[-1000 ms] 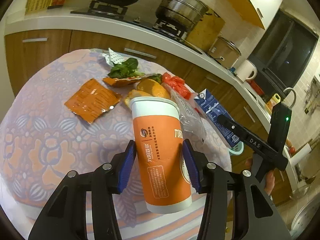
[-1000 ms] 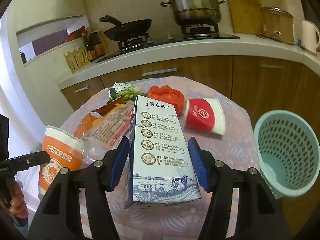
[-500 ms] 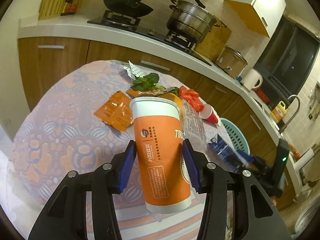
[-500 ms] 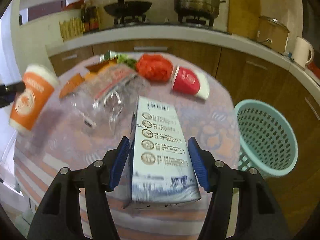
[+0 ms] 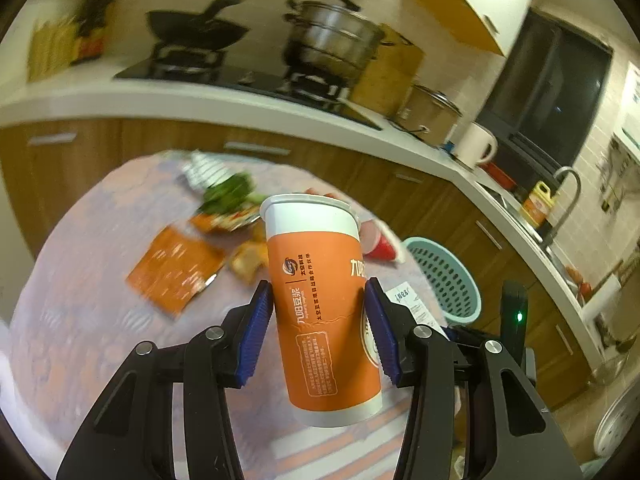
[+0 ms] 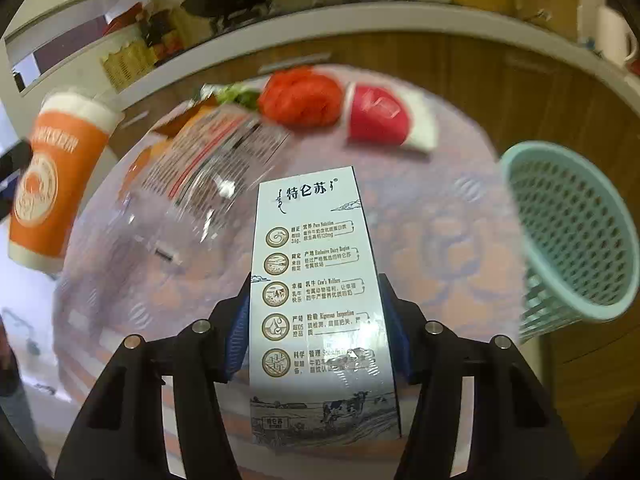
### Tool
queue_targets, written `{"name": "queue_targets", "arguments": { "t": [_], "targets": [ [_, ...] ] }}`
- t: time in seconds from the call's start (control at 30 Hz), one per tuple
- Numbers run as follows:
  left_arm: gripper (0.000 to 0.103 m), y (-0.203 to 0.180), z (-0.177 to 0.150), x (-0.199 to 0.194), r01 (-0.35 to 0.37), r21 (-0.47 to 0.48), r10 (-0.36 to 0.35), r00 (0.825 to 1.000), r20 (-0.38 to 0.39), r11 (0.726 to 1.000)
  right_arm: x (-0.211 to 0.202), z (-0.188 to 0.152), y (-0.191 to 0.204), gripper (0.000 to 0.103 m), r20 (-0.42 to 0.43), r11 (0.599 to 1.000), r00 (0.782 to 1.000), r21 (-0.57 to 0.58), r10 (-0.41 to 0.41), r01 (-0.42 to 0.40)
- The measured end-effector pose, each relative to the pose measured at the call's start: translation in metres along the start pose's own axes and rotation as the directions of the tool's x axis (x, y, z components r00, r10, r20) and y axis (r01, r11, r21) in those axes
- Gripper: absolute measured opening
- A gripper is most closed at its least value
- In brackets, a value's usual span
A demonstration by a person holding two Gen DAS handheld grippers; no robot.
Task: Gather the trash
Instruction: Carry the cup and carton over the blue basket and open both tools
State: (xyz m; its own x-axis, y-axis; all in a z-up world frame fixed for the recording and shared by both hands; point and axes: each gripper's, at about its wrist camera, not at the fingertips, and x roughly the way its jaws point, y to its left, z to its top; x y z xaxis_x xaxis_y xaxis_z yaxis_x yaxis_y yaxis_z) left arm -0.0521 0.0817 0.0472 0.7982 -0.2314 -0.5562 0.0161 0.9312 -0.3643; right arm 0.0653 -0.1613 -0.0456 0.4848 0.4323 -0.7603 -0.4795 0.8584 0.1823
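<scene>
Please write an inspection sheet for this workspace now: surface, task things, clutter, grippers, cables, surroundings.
Surface: round table with patterned cloth.
Job's things: orange paper cup and milk carton, both held; teal basket beside the table.
Clutter: red cup lying on its side, red plastic bag, clear wrapper, orange packet, greens.
Grippers: left gripper shut on the cup; right gripper shut on the carton.
Cables: nothing seen.
Surroundings: stove with wok and steamer pot.

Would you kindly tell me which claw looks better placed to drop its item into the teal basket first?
Probably the right claw: its milk carton hangs beside the teal basket, while the left claw with the orange cup sits farther back.
</scene>
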Motion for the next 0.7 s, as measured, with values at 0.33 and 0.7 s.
{"name": "queue_targets", "arguments": {
  "t": [0.33,0.7],
  "targets": [
    [0.046,-0.106,0.047,0.085,0.13,0.162,-0.116,0.989,-0.092,0.978,-0.048,0.022,-0.102,0.053,0.148,0.96,0.973,0.244,-0.177,0.138],
    [0.046,-0.198,0.042,0.237,0.2,0.198,-0.136,0.946,-0.294,0.96,-0.031,0.02,-0.222,0.053,0.065,0.816,0.936,0.513,-0.347,0.267]
  ]
}}
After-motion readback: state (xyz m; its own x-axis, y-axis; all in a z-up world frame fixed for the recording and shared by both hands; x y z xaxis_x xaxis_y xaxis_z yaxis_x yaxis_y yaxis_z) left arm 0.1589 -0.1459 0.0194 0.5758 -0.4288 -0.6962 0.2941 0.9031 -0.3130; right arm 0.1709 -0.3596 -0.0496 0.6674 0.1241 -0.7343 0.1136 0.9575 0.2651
